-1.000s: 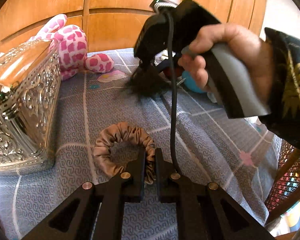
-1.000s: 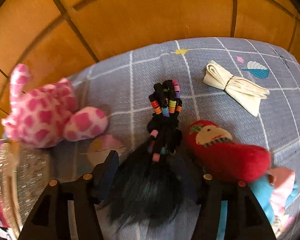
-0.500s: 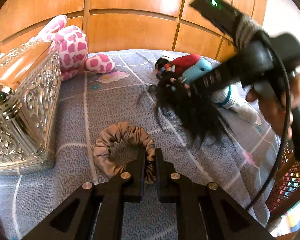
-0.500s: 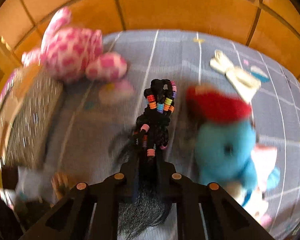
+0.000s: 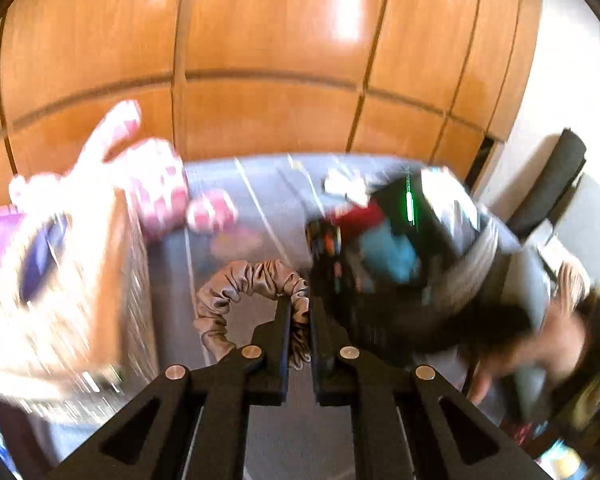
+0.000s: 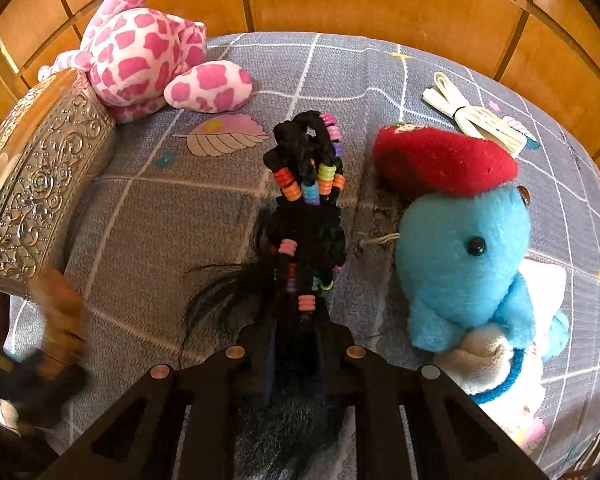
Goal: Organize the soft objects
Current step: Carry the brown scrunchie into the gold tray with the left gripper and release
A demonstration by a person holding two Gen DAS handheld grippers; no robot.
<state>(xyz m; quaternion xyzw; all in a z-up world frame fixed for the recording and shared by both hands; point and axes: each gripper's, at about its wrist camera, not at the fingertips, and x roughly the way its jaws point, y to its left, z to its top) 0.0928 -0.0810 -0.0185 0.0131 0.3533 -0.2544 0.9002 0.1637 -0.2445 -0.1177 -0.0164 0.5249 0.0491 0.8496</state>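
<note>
- A grey-blue patterned cloth [image 6: 188, 216] with pale grid lines and leaf prints covers the surface; orange wooden wall panels [image 5: 268, 40] stand behind it.
- The right wrist view is sharp: the right gripper [image 6: 296, 320] pinches a black hairpiece with coloured beads [image 6: 306, 204], its jaws easing apart slightly.
- Beside it lie a blue plush toy in a red hat [image 6: 460, 248], a pink spotted plush [image 6: 140, 48], an embossed silver box [image 6: 40, 176] and a bundled cream ribbon [image 6: 476, 116].
- The left wrist view is blurred: the left gripper [image 5: 299, 312] is clamped on a brown scrunchie [image 5: 252, 280], which hangs clear of the cloth.
- No readable writing.
</note>
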